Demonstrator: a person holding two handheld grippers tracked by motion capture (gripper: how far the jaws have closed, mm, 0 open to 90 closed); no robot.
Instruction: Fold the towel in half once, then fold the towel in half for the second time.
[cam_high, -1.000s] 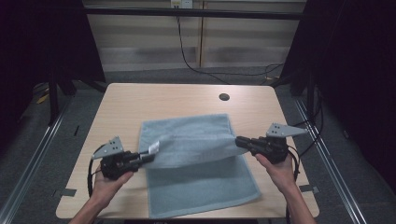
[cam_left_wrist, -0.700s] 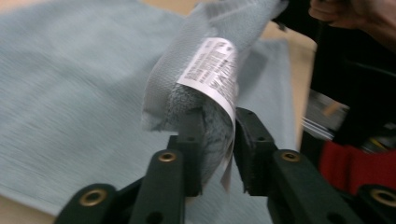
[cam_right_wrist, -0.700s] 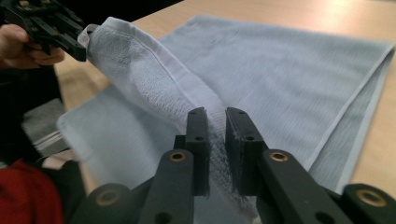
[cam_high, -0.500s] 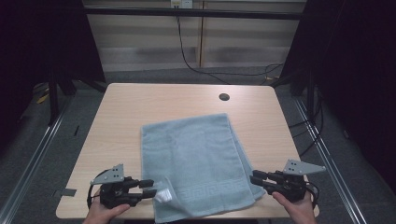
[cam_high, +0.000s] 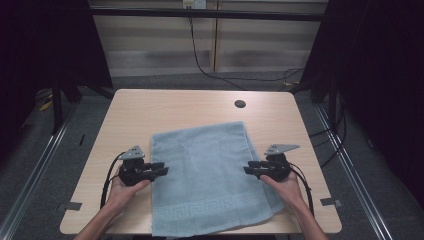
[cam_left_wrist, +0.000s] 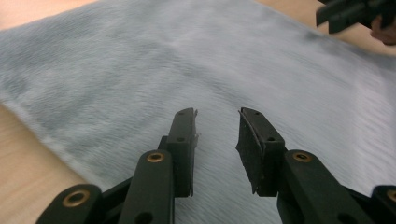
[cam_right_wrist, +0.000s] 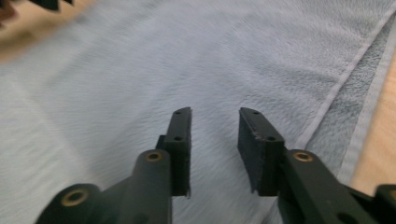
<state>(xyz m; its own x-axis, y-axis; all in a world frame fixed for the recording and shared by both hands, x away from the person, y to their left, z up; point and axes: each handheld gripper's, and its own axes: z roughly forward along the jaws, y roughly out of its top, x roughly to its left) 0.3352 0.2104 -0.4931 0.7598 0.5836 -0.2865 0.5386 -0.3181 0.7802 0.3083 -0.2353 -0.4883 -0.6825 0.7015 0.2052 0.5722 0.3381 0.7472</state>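
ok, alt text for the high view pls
A light blue towel lies flat on a wooden table, hanging slightly over the near edge. A person's hands hold the left tongs and right tongs, open, at the towel's side edges.

left gripper: jaws apart | right gripper: jaws apart

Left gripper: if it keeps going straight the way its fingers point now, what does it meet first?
The left gripper points across the towel, open and empty. Its first contact would likely be the towel's surface; farther along sits the right gripper. How high it rides above the cloth is unclear.
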